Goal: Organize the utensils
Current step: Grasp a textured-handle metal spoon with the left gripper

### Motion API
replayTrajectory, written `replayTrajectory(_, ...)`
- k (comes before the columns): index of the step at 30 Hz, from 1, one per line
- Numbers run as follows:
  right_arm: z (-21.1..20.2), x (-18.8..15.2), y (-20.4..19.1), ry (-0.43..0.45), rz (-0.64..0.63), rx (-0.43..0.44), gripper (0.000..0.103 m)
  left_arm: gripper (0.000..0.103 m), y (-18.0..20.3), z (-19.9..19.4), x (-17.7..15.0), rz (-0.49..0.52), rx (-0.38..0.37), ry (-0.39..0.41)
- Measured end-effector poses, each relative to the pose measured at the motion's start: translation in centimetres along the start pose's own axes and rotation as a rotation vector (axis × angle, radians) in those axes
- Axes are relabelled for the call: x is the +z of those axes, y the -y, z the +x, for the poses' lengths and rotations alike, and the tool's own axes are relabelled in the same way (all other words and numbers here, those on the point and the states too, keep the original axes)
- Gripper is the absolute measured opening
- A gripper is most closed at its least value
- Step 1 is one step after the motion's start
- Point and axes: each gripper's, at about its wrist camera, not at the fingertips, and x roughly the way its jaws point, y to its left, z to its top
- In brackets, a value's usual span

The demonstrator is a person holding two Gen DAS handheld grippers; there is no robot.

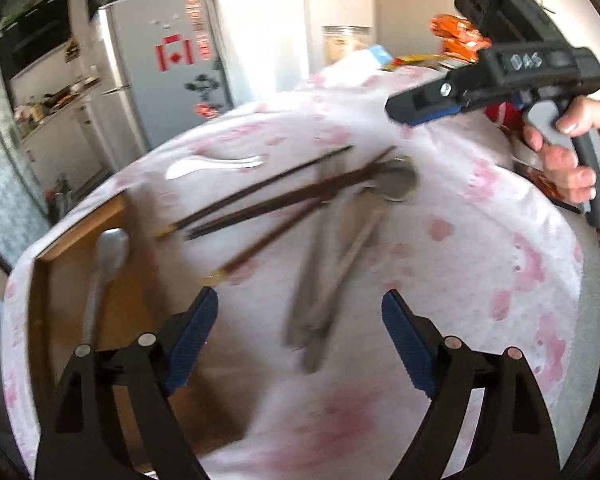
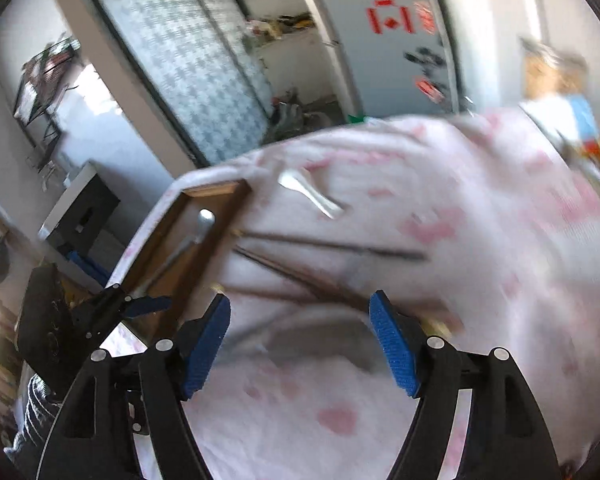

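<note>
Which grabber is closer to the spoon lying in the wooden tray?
Left. The left gripper hovers beside the wooden tray, near the spoon handle. The right gripper is held above the far side of the table, beyond the chopsticks.

The left claw hangs wide apart and empty over a counter under a pink-flowered cloth. Just ahead of it, between its fingers, lie blurred metal spoons. Beyond them dark chopsticks cross. A white spoon lies farther off. To its left a wooden tray holds one spoon. The right claw hovers far ahead to the right, its state unclear.
</note>
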Motion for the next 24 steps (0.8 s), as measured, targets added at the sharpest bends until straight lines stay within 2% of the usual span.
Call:
replayTrajectory(2,0.4,-1.1,1.5,-0.03,0.028,-0.001,0.071,0.086,1.1,0.5,0.1,0.021,-0.004,-0.009)
replayTrajectory(4,1.0,-1.9,2.7,-0.056,0.064,-0.005,0.052,0.086,1.9,1.0,0.4,0.041,-0.009,-0.016)
replayTrajectory(7,1.7,-2.4,3.5,-0.066,0.081,-0.048,0.041,0.086,2.5,1.6,0.7,0.052,-0.015,-0.027)
replayTrajectory(12,3.0,-2.6,4.3,-0.074,0.087,-0.081,0.029,0.086,2.6,2.2,0.6,0.045,-0.019,-0.035)
replayTrajectory(14,3.4,-2.6,4.3,-0.069,0.083,-0.079,0.021,0.086,2.6,2.4,0.6,0.049,-0.021,-0.04)
replayTrajectory(15,3.5,-2.5,4.2,-0.066,0.076,-0.087,0.011,0.086,2.6,2.5,0.6,0.052,-0.019,-0.041)
replayTrajectory(18,2.5,-2.3,3.7,-0.029,0.047,-0.09,0.007,0.086,2.6,2.9,0.7,0.059,-0.016,-0.043)
replayTrajectory(20,1.0,-2.1,3.0,0.002,0.019,-0.051,0.005,0.086,2.7,3.1,0.9,0.062,-0.012,-0.039)
replayTrajectory(23,-1.1,-1.6,2.1,0.045,-0.006,-0.007,0.003,0.077,2.9,3.5,1.3,0.063,-0.018,-0.04)
replayTrajectory(24,-1.7,-1.4,1.9,0.057,-0.012,0.009,0.002,0.071,3.0,3.6,1.4,0.066,-0.018,-0.037)
